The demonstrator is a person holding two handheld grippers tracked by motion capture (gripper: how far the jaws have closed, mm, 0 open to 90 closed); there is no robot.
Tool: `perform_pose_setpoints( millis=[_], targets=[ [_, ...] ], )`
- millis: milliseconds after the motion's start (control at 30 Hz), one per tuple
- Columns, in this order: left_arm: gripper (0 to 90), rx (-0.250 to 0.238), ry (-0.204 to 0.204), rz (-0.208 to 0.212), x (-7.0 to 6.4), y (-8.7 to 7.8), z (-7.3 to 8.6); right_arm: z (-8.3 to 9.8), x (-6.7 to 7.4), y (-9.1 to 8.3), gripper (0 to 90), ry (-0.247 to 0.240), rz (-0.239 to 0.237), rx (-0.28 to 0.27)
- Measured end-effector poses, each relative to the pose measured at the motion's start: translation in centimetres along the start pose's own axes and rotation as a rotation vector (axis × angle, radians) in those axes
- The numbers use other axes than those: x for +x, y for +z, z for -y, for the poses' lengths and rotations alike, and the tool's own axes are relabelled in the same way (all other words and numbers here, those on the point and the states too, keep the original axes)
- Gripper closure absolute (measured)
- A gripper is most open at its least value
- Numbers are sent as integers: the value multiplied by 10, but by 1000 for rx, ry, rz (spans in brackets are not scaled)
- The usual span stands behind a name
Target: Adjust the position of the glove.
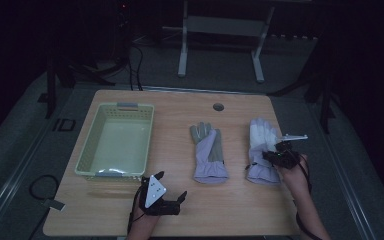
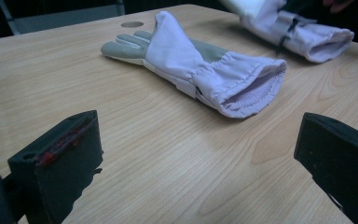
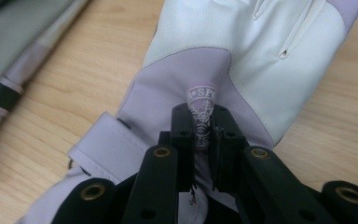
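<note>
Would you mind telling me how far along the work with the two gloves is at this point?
Nothing looks finished: the basket holds no glove. In hand: the right gripper is pinching a fold of the right glove, which lies on the table. Left: the middle glove lies untouched ahead of the open left gripper.

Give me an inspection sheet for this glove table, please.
Surface: wooden table, round hole at far edge.
Job's things: right glove pinched up in a fold; middle glove lying flat.
Clutter: empty basket at left.
Grippers: right gripper shut on the right glove; left gripper open, low above the table, holding nothing.
Cables: one trails from each gripper; more on the floor.
Surroundings: dark room, metal stand behind.
</note>
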State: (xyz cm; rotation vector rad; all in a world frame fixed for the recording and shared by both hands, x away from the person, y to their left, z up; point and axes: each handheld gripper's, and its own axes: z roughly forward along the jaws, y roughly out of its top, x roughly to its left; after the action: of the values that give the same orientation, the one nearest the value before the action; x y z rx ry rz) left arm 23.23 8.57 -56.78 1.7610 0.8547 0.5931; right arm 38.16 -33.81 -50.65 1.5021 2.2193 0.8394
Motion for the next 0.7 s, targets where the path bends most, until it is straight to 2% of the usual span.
perform_pose_setpoints(
  millis=[100,333,500,700],
  targets=[
    [7,-1,0,-1,0,0,0,-10,1,-14,818,2,21,-16],
    [7,-1,1,-2,0,0,0,-31,7,-38,818,1,24,-65],
    [7,-1,2,-1,0,0,0,-43,14,-50,817,-25,24,-78],
    [7,-1,3,-2,0,0,0,-63,34,-64,817,-41,14,-101]
  ],
)
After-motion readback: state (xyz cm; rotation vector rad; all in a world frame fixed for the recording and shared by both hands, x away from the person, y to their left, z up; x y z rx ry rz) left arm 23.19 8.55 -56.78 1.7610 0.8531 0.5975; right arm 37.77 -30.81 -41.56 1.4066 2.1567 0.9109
